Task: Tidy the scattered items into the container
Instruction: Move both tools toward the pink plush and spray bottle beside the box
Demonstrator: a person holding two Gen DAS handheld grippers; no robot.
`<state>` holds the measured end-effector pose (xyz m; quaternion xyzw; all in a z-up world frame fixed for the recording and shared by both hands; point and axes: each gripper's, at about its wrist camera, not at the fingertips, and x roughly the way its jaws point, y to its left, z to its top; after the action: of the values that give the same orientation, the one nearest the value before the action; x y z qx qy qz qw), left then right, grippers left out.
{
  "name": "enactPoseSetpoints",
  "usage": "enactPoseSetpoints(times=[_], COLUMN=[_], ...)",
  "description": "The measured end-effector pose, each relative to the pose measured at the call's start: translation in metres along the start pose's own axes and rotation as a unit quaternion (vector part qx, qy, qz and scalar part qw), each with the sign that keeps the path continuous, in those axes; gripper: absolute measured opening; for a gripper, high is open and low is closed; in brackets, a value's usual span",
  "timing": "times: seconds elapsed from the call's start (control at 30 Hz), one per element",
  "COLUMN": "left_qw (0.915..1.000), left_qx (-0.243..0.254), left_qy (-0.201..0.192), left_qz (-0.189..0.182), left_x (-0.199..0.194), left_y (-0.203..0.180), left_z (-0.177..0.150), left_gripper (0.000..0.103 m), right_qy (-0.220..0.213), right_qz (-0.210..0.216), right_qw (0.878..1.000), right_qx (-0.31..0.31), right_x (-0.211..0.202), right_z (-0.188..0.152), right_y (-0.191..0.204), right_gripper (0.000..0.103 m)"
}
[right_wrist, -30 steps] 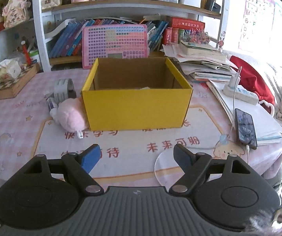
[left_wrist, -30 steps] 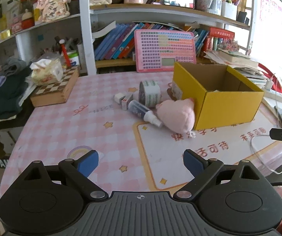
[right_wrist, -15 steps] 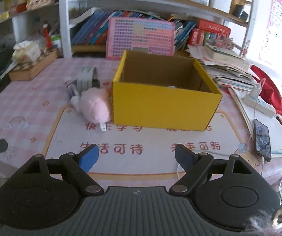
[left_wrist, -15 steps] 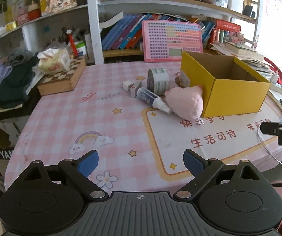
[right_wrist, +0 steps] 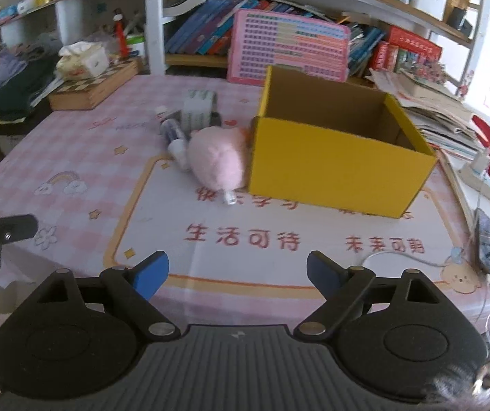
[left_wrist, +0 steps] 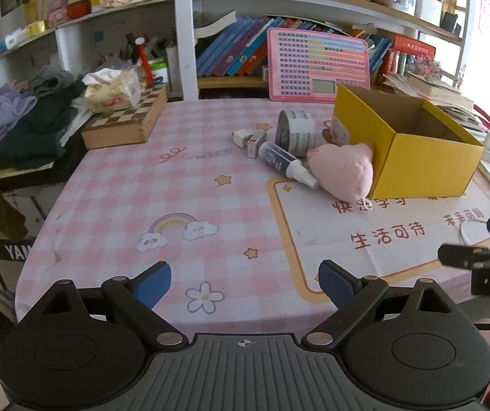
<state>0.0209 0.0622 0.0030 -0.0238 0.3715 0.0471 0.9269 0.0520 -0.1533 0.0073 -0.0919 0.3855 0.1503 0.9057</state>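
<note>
— Where do your grippers sit?

— Your left gripper (left_wrist: 244,282) hangs over the table's near edge, jaws spread wide with nothing between them. Your right gripper (right_wrist: 237,269) is over the same edge, its jaws opening and bare too.

— And the items?

— They lie well beyond both pairs of jaws, toward the table's far edge. The pink plush (left_wrist: 344,169) touches the yellow box (left_wrist: 423,167) at its near left corner. The spray bottle (left_wrist: 284,161), tape roll (left_wrist: 296,132) and small white boxes (left_wrist: 250,138) cluster just left of the plush.

— The box itself?

— Open-topped, upright, on the white mat (right_wrist: 245,239).
</note>
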Motion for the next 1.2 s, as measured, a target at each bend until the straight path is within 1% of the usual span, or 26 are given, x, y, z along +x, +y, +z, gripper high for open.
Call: enactPoseSetpoints(times=[0.13, 0.3, 0.6, 0.8, 0.93, 1.2], left_qw=[1.0000, 0.9999, 0.9998, 0.9997, 0.9993, 0.9990], left_qx=[-0.007, -0.003, -0.001, -0.003, -0.013, -0.018], left_qy=[0.005, 0.015, 0.016, 0.018, 0.028, 0.036], left_qz=[0.000, -0.008, -0.010, -0.015, -0.021, -0.020], left_x=[0.000, 0.000, 0.000, 0.001, 0.004, 0.008], left_y=[0.003, 0.003, 0.006, 0.008, 0.013, 0.020], left_z=[-0.004, -0.008, -0.011, -0.012, -0.013, -0.012], left_gripper=[0.095, 0.095, 0.095, 0.095, 0.095, 0.095], right_qy=[0.003, 0.010, 0.019, 0.021, 0.025, 0.029], right_qz=[0.005, 0.013, 0.031, 0.032, 0.031, 0.036], right_qw=[1.000, 1.000, 0.999, 0.998, 0.998, 0.998], right_qx=[0.000, -0.001, -0.027, -0.040, -0.044, -0.051], right_x=[0.002, 0.005, 0.007, 0.009, 0.010, 0.015], right_z=[-0.001, -0.001, -0.003, -0.002, -0.001, 0.002], right_y=[0.004, 0.007, 0.025, 0.031, 0.032, 0.040], right_gripper=[0.088, 0.088, 0.089, 0.089, 0.089, 0.089])
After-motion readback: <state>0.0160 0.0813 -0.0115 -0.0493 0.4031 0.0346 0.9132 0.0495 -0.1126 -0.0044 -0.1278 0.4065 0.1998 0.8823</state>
